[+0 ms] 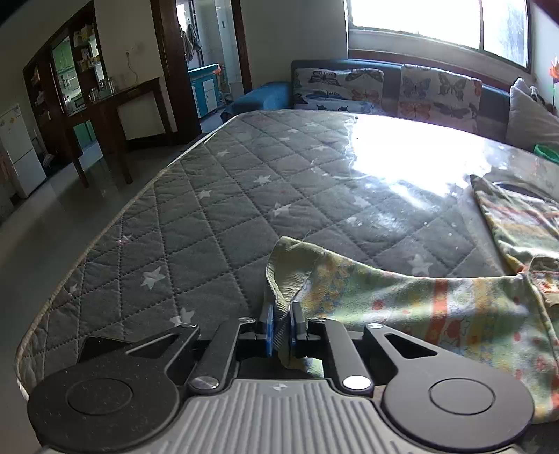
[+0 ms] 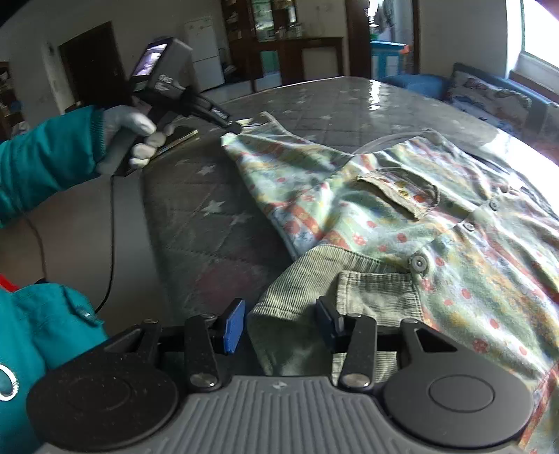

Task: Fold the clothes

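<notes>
A: Where do we have the shirt (image 2: 401,216) right now?

B: It lies spread on the quilted grey table cover (image 1: 195,223), the one with white stars, front side up. We can see its chest pocket (image 2: 401,190) and a row of buttons (image 2: 418,262) in the right wrist view.

A: And our left gripper (image 1: 281,324)?

B: Its blue pads (image 1: 267,326) are clenched on the cuff (image 1: 290,269) of one sleeve (image 1: 401,300). The fabric runs up between them and folds over just ahead of the fingers. From the right wrist camera we see that same gripper (image 2: 232,127) at the far tip of the sleeve, held by our white-gloved hand (image 2: 134,139).

A: The right gripper (image 2: 279,326)?

B: Its jaws stand apart, released, with the corduroy cuff (image 2: 314,290) of the other sleeve lying between them. Whether either pad touches the cloth we cannot quite tell, since the near edge is blurred.

A: Anything else around?

B: A sofa with butterfly-print cushions (image 1: 436,92) sits beyond the table under a bright window (image 1: 436,24), and a dark wooden cabinet (image 1: 70,70) stands at the far wall.
</notes>
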{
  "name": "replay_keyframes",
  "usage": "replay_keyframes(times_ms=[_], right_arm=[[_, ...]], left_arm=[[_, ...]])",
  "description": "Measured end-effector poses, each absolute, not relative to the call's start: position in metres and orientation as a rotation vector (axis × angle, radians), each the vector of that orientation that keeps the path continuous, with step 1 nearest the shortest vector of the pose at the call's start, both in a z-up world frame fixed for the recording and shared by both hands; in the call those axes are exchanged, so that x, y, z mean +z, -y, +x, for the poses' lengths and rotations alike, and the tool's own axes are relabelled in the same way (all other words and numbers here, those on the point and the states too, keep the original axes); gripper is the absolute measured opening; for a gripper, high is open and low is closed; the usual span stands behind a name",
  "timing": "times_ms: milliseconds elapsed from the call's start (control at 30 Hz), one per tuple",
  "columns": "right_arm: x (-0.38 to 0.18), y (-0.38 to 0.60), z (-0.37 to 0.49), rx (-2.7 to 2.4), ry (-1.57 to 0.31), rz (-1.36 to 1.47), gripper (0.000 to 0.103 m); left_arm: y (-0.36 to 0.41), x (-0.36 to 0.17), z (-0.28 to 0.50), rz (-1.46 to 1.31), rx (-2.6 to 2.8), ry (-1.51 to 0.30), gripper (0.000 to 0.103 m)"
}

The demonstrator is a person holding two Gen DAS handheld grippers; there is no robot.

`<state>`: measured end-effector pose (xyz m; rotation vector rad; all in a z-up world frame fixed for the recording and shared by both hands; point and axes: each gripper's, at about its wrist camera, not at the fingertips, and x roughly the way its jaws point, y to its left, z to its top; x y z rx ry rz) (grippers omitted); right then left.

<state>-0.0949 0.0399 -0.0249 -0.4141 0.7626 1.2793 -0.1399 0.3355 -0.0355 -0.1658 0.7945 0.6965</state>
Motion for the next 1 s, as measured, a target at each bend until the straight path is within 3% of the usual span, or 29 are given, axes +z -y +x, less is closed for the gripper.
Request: replay_keyframes(times_ms=[200,433,533,633,1000], right_arm=[[-0.016,-0.028,-0.076,1.234,-0.757,-0.376,0.044],[-0.021,-0.017,-0.056,1.171,-0.777,-0.36,0.044],[-0.035,-0.015,-0.053,1.153,-0.81,-0.386,0.044],[-0.032,-0.007,-0.055,1.156,-0.802,-0.373,0.044],[-0.036,0.031,-0.048,1.007,-0.822,-0.294,0.044]], left_arm=[[-0.338,-0.033,-0.131,-0.133,0.719,-0.815,0.028],[-0.327,-0.013,-0.136,-0.161,0.686,-0.775,0.028],[-0.3,-0.004,-0.127,-0.15,0.554,-0.768,0.029],[-0.269,0.0,-0.112,-0.159,0.413,-0.763,0.04],[-0.16,-0.019,-0.06,-0.181,0.01,-0.797,0.04]])
